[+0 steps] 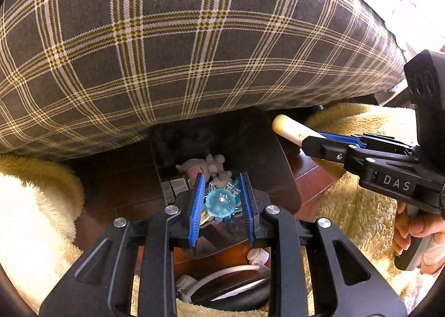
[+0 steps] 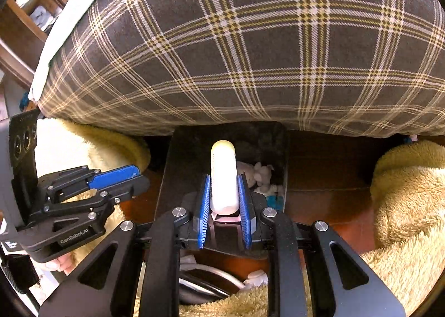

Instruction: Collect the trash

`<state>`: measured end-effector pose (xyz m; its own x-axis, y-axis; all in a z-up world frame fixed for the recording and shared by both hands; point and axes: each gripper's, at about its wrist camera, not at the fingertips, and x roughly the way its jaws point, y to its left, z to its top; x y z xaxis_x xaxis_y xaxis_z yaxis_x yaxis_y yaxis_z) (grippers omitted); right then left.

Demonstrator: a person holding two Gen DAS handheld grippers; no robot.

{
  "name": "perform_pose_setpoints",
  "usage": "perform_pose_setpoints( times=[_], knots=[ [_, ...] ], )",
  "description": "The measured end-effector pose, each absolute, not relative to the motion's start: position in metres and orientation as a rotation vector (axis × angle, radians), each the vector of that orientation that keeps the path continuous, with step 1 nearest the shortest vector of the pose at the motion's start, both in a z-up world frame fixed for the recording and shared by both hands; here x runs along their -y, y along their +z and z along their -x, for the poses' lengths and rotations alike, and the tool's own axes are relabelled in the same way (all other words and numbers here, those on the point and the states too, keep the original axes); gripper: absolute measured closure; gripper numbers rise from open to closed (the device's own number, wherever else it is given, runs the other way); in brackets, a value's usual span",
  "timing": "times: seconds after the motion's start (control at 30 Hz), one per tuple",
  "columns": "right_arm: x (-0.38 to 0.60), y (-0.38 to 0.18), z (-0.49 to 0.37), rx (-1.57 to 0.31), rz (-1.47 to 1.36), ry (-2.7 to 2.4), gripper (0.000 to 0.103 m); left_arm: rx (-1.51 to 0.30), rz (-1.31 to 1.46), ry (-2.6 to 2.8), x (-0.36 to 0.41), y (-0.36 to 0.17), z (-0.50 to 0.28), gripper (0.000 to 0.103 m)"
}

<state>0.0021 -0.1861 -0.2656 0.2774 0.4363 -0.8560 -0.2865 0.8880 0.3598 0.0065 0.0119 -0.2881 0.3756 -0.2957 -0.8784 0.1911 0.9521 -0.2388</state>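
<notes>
Both grippers hang over the dark bin under the plaid cushion, left gripper clamping a turquoise wrapper, right gripper clamping a cream tube; releasing off-centre could drop either onto the floor.

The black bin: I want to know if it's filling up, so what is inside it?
Inside the black bin lie crumpled tissues and something blue. The white tube and both claws cover the rest, so its floor and fill level cannot be seen.
</notes>
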Motion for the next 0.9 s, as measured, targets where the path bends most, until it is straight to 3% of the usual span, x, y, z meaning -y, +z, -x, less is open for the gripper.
perform_pose_setpoints(
  times=[0.17, 0.23, 0.3, 0.4, 0.57, 0.7, 0.9],
  knots=[
    [0.186, -0.258, 0.000, -1.173, -0.149, 0.468, 0.080, -1.124, 0.099, -0.287, -0.013, -0.277, -0.008, 0.063],
    [0.184, -0.254, -0.003, -1.168, -0.153, 0.456, 0.071, -1.117, 0.101, -0.274, -0.016, -0.274, -0.008, 0.057],
    [0.187, -0.249, -0.005, -1.156, -0.158, 0.439, 0.052, -1.105, 0.097, -0.261, -0.018, -0.268, -0.007, 0.049],
    [0.193, -0.242, -0.006, -1.140, -0.167, 0.420, 0.040, -1.086, 0.084, -0.246, -0.018, -0.258, -0.005, 0.034],
    [0.204, -0.223, -0.010, -1.105, -0.183, 0.419, 0.029, -1.053, 0.065, -0.231, -0.017, -0.241, -0.002, 0.016],
    [0.214, -0.195, -0.012, -1.045, -0.193, 0.421, 0.026, -1.026, 0.076, -0.235, -0.022, -0.222, -0.001, 0.009],
    [0.233, -0.125, -0.015, -0.838, -0.138, 0.375, 0.020, -0.912, 0.066, -0.224, -0.035, -0.170, 0.001, 0.008]
  ],
)
